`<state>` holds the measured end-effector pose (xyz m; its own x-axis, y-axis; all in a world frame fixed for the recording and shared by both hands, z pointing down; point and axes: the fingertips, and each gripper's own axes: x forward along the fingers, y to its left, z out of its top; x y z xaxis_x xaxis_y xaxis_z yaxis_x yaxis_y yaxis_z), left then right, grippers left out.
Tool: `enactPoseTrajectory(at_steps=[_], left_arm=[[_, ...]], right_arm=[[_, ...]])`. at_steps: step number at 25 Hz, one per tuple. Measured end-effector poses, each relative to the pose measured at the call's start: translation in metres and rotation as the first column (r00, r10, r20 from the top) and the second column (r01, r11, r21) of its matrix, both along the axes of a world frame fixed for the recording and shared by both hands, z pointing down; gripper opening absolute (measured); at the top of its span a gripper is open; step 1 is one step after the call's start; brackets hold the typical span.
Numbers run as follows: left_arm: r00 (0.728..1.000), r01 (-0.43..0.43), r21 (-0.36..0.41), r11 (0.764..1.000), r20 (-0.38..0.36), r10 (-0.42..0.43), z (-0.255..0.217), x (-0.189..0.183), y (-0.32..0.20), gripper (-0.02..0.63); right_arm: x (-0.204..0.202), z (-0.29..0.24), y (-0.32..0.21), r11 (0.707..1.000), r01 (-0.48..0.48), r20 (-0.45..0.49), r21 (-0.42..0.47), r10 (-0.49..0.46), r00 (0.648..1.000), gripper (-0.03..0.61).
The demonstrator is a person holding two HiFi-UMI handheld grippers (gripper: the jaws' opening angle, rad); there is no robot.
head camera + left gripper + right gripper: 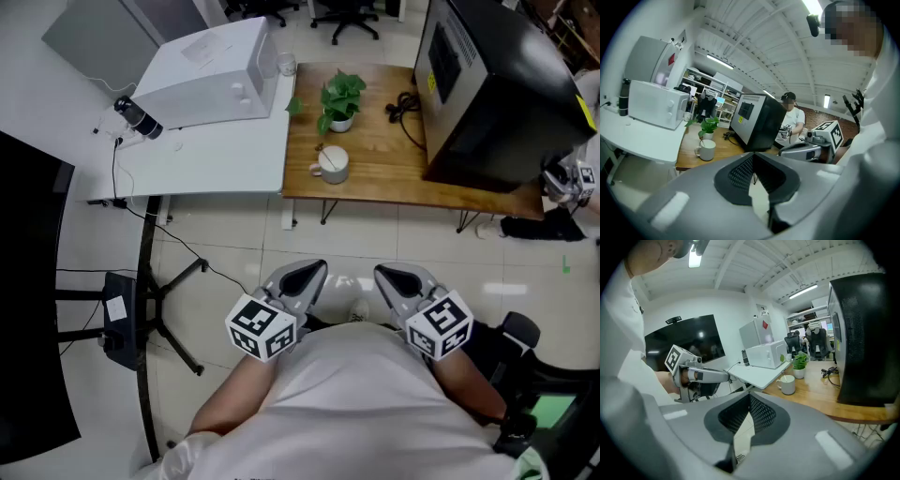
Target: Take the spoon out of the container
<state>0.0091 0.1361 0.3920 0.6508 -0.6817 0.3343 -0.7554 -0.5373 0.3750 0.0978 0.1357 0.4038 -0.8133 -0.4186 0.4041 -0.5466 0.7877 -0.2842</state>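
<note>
Reaching the spoon is the job now, and it is far off. Well ahead of both sets of fingers, across the floor, stands the brown wooden counter point(375, 183). A big black box point(487, 94) sits on it, ahead of the right fingers and off to their right.

The left gripper point(317, 270) and the right gripper point(382, 271) are side by side, close to the person's tummy. The fingers of each one are pressed tight together, and they hold nothing.

A green plant point(339, 98) in a little pot is on the counter too. Just on the near side of it is the white mug point(334, 165), far ahead of the left fingers. A thin handle pokes up out of the mug, and I think it is the spoon point(322, 149).

To do this well, step up to the counter first. Open one set of fingers only when they are near the handle. Come in from above and pinch the handle. Then lift straight up so the mug does not tip.
</note>
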Motion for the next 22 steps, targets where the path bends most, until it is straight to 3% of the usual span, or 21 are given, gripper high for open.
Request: enactPoseTrajectory(at_steps=[5, 11, 22], left_arm=[[0.999, 0.041, -0.013, 0.999, 0.015, -0.04, 0.006, -0.001, -0.005, 0.005], [0.999, 0.05, -0.048, 0.998, 0.015, -0.049, 0.016, -0.016, -0.017, 0.005], [0.999, -0.041, -0.029, 0.999, -0.01, 0.041, 0.021, -0.064, -0.128, 0.005]], right_arm=[[0.013, 0.008, -0.01, 1.0, -0.004, -0.001, -0.012, 0.004, 1.0, 0.008], [-0.002, 0.012, -0.025, 1.0, -0.005, 0.012, -0.029, 0.005, 1.0, 0.008], [-0.04, 0.015, -0.115, 0.992, -0.126, -0.037, -0.02, 0.125, 0.991, 0.008]])
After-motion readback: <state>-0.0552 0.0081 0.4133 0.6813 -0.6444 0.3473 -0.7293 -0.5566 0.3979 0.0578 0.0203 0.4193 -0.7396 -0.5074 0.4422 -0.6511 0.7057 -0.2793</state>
